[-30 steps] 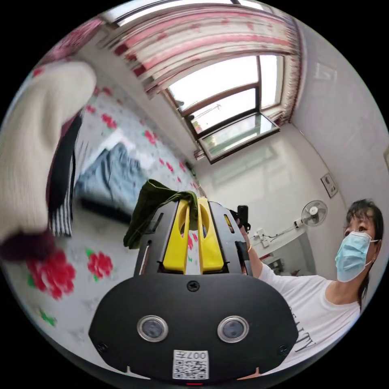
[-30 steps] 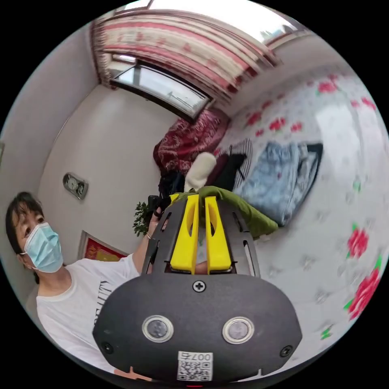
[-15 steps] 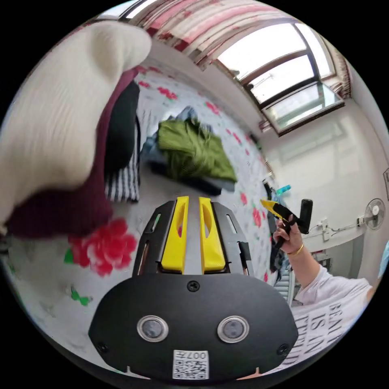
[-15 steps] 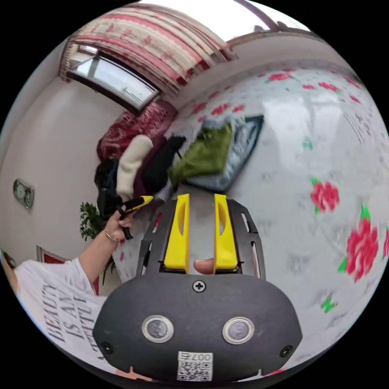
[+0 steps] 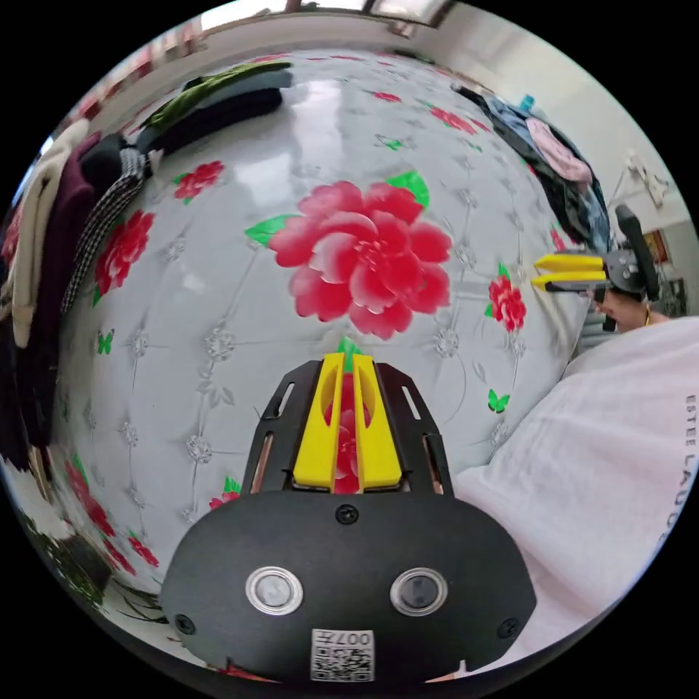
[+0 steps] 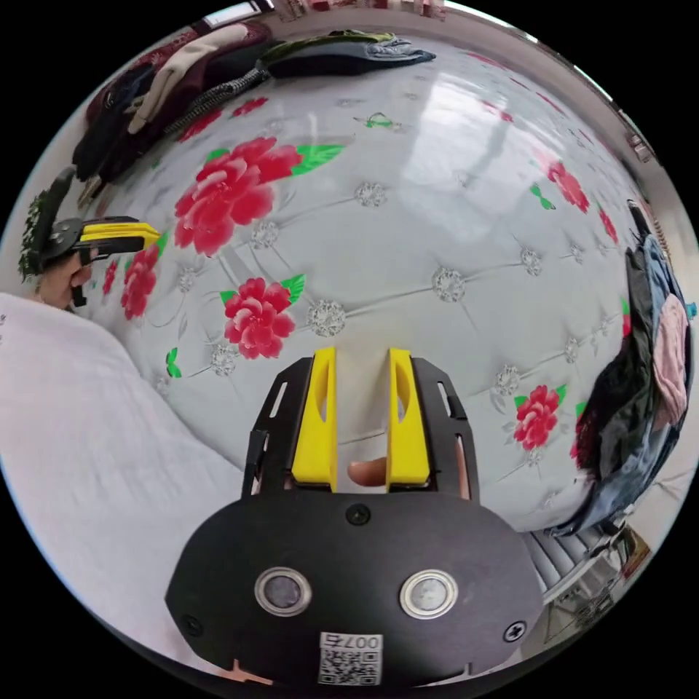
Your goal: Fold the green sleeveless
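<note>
The left gripper, jaws nearly together, and the right gripper, jaws parted, both hold nothing. The green sleeveless lies folded far ahead atop a stack of clothes, well apart from both, its long axis crosswise; neither looks clearly nearer. Between spreads the flowered quilted surface.

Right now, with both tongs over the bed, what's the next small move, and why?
Probably swing the right tongs toward the clothes heap at the bed's edge. The green sleeveless lies flat on the folded stack at the far side. The left tongs are shut on nothing and the right ones are open and empty, so this fold looks done.
</note>
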A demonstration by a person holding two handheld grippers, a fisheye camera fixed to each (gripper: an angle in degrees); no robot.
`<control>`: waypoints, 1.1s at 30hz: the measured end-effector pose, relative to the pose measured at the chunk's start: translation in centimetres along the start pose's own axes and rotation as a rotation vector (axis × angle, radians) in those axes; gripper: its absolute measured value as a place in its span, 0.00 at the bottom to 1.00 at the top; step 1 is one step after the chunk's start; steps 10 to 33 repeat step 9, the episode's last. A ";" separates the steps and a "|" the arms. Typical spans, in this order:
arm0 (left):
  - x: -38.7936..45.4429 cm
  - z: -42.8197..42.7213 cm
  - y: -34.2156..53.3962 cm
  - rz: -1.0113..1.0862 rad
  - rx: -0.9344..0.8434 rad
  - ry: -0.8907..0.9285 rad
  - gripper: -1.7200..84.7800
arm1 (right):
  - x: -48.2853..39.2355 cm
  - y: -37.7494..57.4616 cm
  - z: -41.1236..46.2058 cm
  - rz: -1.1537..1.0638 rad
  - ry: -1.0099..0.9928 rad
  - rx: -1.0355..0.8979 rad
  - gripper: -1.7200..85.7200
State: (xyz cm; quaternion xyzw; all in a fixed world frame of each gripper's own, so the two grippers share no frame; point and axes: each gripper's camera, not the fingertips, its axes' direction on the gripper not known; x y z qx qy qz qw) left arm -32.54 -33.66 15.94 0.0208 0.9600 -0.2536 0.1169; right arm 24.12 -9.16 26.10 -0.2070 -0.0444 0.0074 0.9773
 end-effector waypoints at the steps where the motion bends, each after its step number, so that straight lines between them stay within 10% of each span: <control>1: 1.3 0.7 -0.4 0.041 -0.020 -0.050 0.02 | -0.9 0.0 -0.2 0.029 0.012 0.020 0.12; 33: 1.9 2.3 -1.7 0.099 -0.004 -0.101 0.01 | -3.7 -0.4 -1.4 0.088 -0.024 0.058 0.12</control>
